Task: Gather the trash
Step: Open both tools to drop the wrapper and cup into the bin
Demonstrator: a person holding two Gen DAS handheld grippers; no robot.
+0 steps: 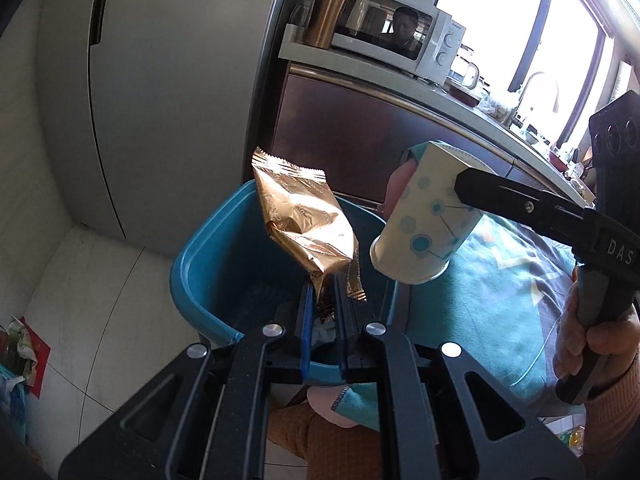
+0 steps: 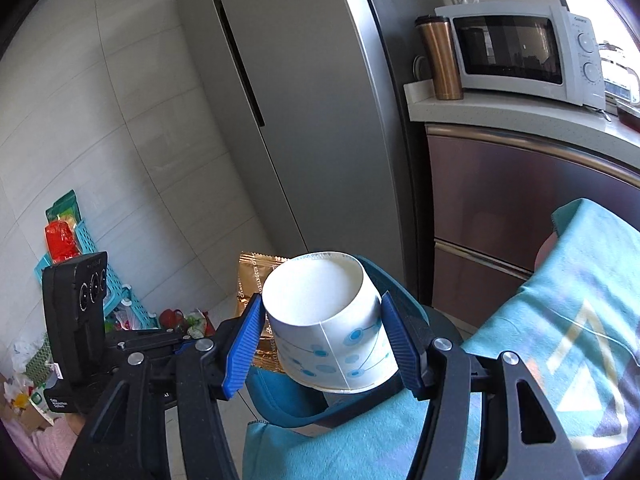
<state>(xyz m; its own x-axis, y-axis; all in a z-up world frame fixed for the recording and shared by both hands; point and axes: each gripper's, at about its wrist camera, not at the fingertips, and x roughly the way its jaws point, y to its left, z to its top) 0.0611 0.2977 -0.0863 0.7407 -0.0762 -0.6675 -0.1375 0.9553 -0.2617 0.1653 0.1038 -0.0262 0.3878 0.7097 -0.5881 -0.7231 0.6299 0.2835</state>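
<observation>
here the left gripper [image 1: 326,300], nearly shut, pinches a light, crinkly gold foil wrapper [image 1: 304,224] by its lower seal over the blue bin [image 1: 192,280]; the right gripper [image 2: 320,340], half open, clasps a crushable paper cup [image 2: 324,320] across its wall beside it.

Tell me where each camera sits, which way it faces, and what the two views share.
Left wrist: sits on the left gripper, looks forward and down into the bin; shows its own fingers shut on the wrapper, plus the right gripper holding the cup and the right hand.
Right wrist: sits on the right gripper, faces the fridge and floor; shows its fingers on the cup, with the left gripper's body at left.
Shared: cup, wrapper, bin, fridge, microwave, cloth.
</observation>
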